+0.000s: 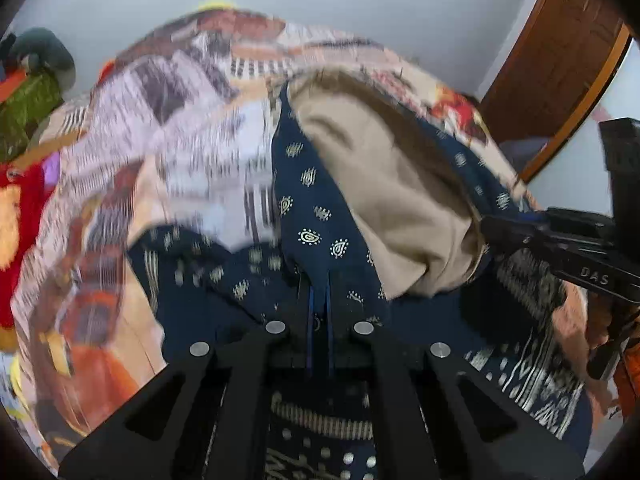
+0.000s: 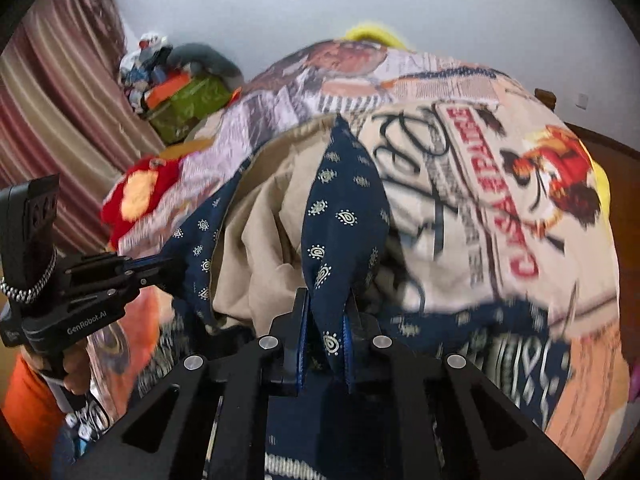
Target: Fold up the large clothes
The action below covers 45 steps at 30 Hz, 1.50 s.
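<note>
Both tongs, left and right, pinch the navy garment stretched between them.

A large navy garment printed with small cream paisley motifs, lined inside with plain beige cloth. A pinched fold of its navy edge rises straight up out of the left tongs, which are closed on it. Off to their right, the right tongs clamp another part of the same edge, and the beige lining sags as a loose pouch between the two grips. From the right tongs' own view, a pointed navy flap stands up from their clamped tips, with the lining bunched to its left. A banded cream border hangs below both tongs.
</note>
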### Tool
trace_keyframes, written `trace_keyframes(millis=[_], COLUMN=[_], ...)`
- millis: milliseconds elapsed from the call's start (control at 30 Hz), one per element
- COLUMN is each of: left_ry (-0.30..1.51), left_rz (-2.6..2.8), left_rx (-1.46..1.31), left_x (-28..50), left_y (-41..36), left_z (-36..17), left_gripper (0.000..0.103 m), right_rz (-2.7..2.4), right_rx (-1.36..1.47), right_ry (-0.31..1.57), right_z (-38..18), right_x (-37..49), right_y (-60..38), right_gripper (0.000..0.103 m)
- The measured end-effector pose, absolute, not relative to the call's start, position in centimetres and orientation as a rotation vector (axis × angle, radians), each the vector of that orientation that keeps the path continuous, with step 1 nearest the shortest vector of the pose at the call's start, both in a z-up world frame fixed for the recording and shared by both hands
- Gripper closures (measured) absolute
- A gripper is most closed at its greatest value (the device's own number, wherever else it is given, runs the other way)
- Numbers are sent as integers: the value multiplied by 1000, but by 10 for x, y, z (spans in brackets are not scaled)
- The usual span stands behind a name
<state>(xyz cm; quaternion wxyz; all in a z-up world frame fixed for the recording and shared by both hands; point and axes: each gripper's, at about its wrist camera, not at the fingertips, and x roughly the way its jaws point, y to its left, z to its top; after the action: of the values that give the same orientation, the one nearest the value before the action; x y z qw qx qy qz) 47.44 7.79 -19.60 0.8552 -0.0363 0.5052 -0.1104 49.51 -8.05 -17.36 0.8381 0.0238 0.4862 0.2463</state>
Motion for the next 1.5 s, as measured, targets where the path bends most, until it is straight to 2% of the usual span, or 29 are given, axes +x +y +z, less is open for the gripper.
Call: trace_keyframes(millis=[167,300,400,467,500,533,567,667,767,1000,1367,1400,1500], left_ry=[1129,1115,1094,1071,1052,1039,1020,957,913,880,969,976,1001], left_rz=[-203,-196,-203,-212,-217,-217,-213,-190,-168,-111,-65,-57,-47], left_rx=[-58,-13,8,14,19,23,29,29,2,-36,-106,-111,-153], left_x=[457,447,440,437,435,434,433,438,448,499,584,588,596], left_y=[78,76,77,79,80,80,81,84,88,94,93,94,100], left_z=[-223,-220,-208,-197,-190,-185,-179,-161,-148,-147,-203,-207,-221], left_gripper=[99,99,97,89,86,78,69,50,43,40,41,43,59], right_rz=[485,483,468,459,456,455,458,464,469,458,446,449,461], right_rx=[-54,-117,-142,-147,-145,-142,-142,-145,-128,-81,68,74,98], right_ry=[1055,1072,1084,1062,1043,1018,989,949,919,901,1026,1034,1048], right_z=[-194,-195,-189,-180,-175,-170,-163,-149,-138,-138,-188,-192,-203], right_x=[464,454,450,446,444,441,439,442,451,498,593,597,604], right_y=[-75,-74,-75,-78,-79,-80,-82,-81,-80,-70,-60,-59,-56], right_gripper=[91,90,78,58,52,41,37,37,36,31,31,32,44])
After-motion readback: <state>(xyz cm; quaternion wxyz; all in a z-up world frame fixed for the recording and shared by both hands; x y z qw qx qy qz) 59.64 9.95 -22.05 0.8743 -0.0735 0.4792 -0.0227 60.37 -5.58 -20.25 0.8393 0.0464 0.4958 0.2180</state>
